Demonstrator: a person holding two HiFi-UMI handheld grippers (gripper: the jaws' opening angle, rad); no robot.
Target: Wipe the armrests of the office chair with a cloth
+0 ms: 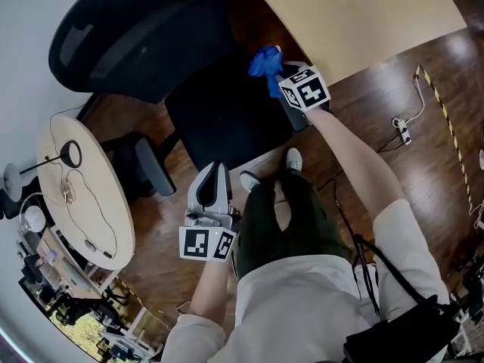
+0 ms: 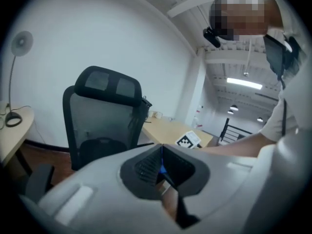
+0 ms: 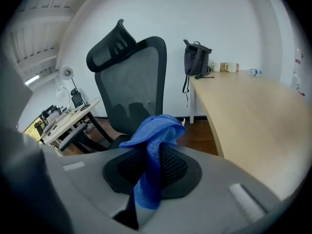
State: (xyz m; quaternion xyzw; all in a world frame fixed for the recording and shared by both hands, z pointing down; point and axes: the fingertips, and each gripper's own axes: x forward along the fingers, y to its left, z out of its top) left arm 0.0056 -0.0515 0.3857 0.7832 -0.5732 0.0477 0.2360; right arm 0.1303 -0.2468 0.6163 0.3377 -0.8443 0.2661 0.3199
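Gripping the blue cloth (image 3: 154, 130), the right gripper (image 1: 280, 79) has its jaws clenched on one fold. Most of the fabric is bunched above the tips and a tail hangs below. It sits at the desk-side edge of the office chair (image 1: 144, 44), close to the wooden desk (image 1: 355, 13). Can't tell if the cloth touches that side's armrest, since the gripper covers it.

The left gripper (image 1: 215, 171) is closed on nothing and held near the person's legs, well apart from the other armrest (image 1: 151, 169).

Risks as I see them:
- The bite on the cloth is thin, so drag along the pad could pull it out.
- With the cloth bunched upward, the hard jaw tips may rub the armrest instead of the fabric.
- Nothing braces the chair, so a sideways push probably swivels it away.
- The gap to the desk is tight, so a long stroke could knock its edge.
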